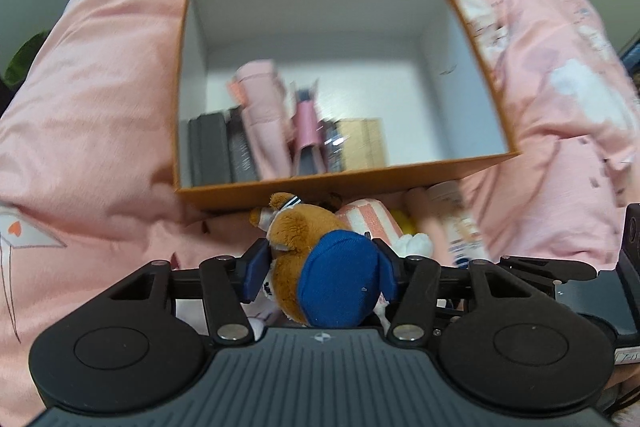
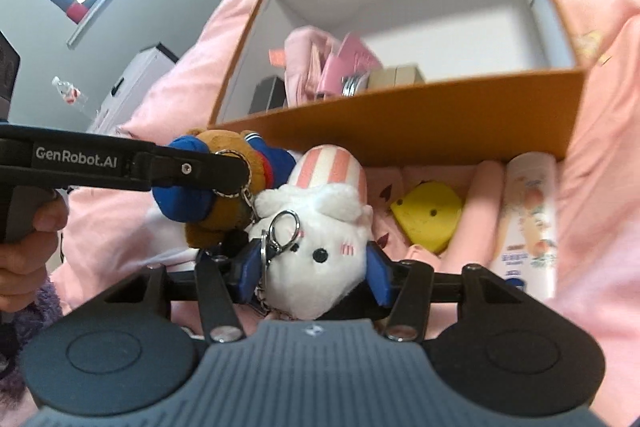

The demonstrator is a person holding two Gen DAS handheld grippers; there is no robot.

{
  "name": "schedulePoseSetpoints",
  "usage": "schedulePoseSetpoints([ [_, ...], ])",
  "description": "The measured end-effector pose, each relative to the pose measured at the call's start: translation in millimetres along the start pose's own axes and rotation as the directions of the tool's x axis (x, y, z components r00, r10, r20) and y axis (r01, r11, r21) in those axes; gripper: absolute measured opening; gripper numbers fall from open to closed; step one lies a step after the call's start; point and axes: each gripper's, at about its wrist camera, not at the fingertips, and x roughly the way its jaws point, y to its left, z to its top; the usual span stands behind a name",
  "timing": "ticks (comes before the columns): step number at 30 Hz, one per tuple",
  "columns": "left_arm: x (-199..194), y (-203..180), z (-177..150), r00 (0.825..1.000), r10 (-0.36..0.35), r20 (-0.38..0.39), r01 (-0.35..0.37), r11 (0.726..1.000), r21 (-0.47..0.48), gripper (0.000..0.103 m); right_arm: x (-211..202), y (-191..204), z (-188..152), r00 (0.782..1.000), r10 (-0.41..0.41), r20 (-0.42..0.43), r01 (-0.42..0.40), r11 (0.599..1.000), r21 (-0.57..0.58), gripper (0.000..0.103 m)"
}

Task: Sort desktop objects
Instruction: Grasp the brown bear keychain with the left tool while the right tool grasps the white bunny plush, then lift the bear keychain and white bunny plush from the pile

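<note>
My left gripper [image 1: 320,269] is shut on a brown bear plush [image 1: 320,267] in blue clothes, held just in front of the orange box [image 1: 280,193]. In the right wrist view the left gripper [image 2: 236,171] holds the bear [image 2: 224,219] from the left. My right gripper [image 2: 312,271] is shut on a white plush [image 2: 316,247] with a pink-striped hat and a key ring. The orange box [image 2: 420,115] holds a pink pouch, dark cases and a tan box.
Everything lies on a pink quilt [image 1: 100,107]. A yellow toy [image 2: 428,219], a pink tube [image 2: 480,203] and a white lotion bottle [image 2: 528,223] lie against the box's near wall. The bottle also shows in the left wrist view [image 1: 460,223].
</note>
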Motion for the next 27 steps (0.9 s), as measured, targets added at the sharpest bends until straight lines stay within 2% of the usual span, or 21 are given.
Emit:
schedulePoseSetpoints([
  [6, -12.4, -15.5, 0.4, 0.995, -0.075, 0.063, 0.073, 0.997, 0.033, 0.062, -42.4, -4.0, -1.1, 0.997, -0.02, 0.077, 0.02, 1.0, -0.001, 0.056],
  [13, -0.3, -46.8, -13.8, 0.983, -0.12, 0.139, 0.095, 0.98, 0.177, 0.062, -67.7, -29.1, -6.9, 0.97, -0.209, 0.127, 0.204, 0.978, 0.053, 0.056],
  [16, 12.8, -66.8, -26.5, 0.982, -0.099, 0.164, 0.051, 0.96, 0.275, 0.062, -62.3, -42.9, -6.6, 0.968, -0.229, 0.103, 0.22, 0.971, 0.091, 0.058],
  [19, 27.0, -81.5, -40.4, 0.984, -0.053, 0.172, -0.015, 0.929, 0.371, 0.062, -55.0, -46.3, -7.3, 0.968, -0.239, 0.084, 0.231, 0.969, 0.093, 0.061],
  [22, 41.6, -89.7, -51.4, 0.989, -0.007, 0.147, -0.058, 0.899, 0.434, 0.063, -52.7, -47.9, -5.9, 0.969, -0.235, 0.073, 0.227, 0.969, 0.094, 0.064],
  [27, 55.1, -85.8, -56.4, 0.999, 0.03, 0.032, -0.041, 0.891, 0.453, 0.068, -53.3, -51.4, -1.3, 0.975, -0.218, 0.042, 0.213, 0.973, 0.093, 0.065],
])
